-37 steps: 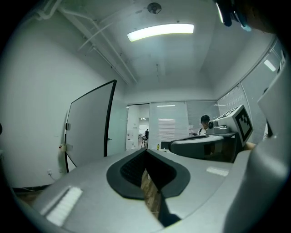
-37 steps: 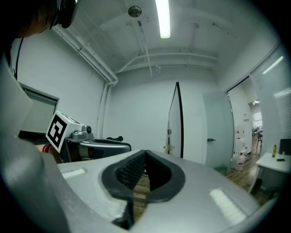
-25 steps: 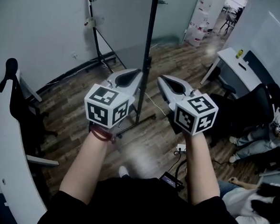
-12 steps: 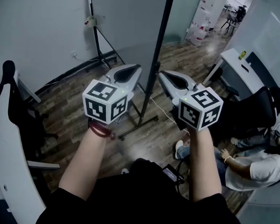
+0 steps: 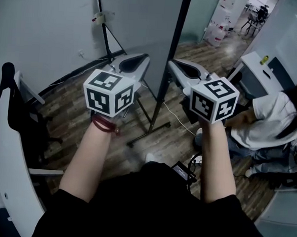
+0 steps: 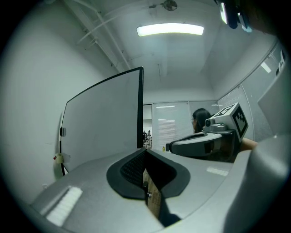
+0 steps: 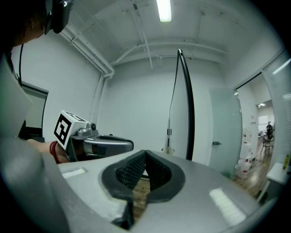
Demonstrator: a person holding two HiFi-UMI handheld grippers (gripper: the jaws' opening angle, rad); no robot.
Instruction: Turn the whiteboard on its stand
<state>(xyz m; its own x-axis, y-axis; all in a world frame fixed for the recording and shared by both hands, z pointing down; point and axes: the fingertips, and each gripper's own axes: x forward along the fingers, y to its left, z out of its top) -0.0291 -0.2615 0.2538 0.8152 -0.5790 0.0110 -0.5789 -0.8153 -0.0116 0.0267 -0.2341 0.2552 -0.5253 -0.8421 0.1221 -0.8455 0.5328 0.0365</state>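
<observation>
whiteboard [image 5: 145, 19]: ahead, edge between tongs | left tongs [image 5: 144, 56]: left of edge | right tongs [image 5: 171, 63]: right of edge

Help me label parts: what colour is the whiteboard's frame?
Black. The whiteboard frame shows best in the left gripper view.

You hold the left tool [image 5: 144, 58] and right tool [image 5: 171, 63] out front, level, side by side, both jaws closed on nothing.
</observation>
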